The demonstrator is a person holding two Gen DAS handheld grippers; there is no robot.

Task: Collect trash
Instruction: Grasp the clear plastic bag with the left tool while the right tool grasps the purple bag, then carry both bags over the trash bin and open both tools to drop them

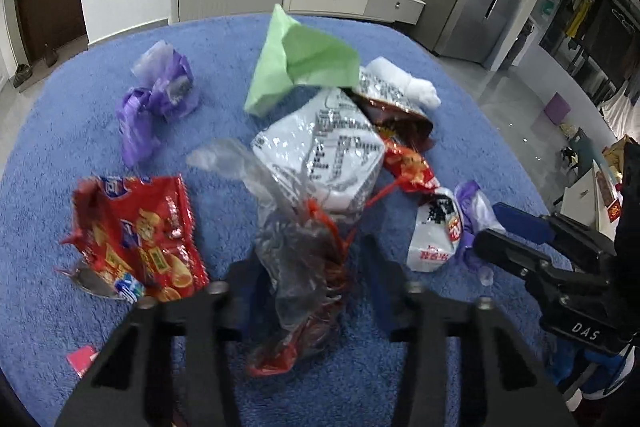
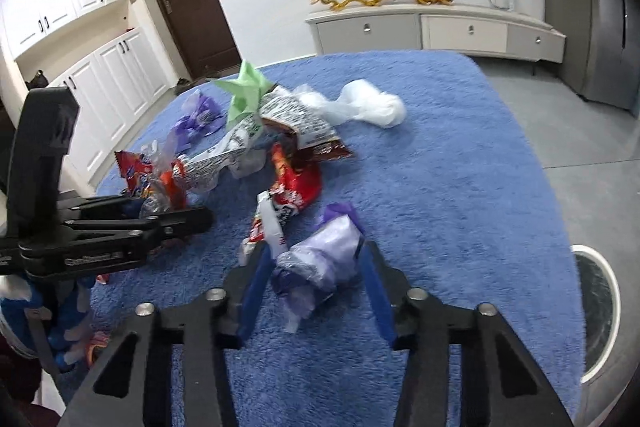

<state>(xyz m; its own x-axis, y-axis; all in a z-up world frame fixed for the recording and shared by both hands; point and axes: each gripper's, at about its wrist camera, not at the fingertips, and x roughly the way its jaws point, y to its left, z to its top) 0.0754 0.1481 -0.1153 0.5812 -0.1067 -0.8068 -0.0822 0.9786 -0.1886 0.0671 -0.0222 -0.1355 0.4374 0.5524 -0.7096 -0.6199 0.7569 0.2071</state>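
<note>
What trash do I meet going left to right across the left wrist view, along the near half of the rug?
Red snack wrapper → clear plastic bag with red string, between the left gripper fingers → white printed packet → purple-and-white bag at the right gripper.

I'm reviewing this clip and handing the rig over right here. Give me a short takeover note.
Left gripper: jaws around the clear bag with red scraps; grip unclear.
Right gripper: jaws around the crumpled purple-white bag; contact unclear.
On the blue rug: green paper, red snack bag, white printed bags, other wrappers.
Done: nothing visibly collected.
Left: everything. A white-rimmed bin sits right of the rug.
</note>
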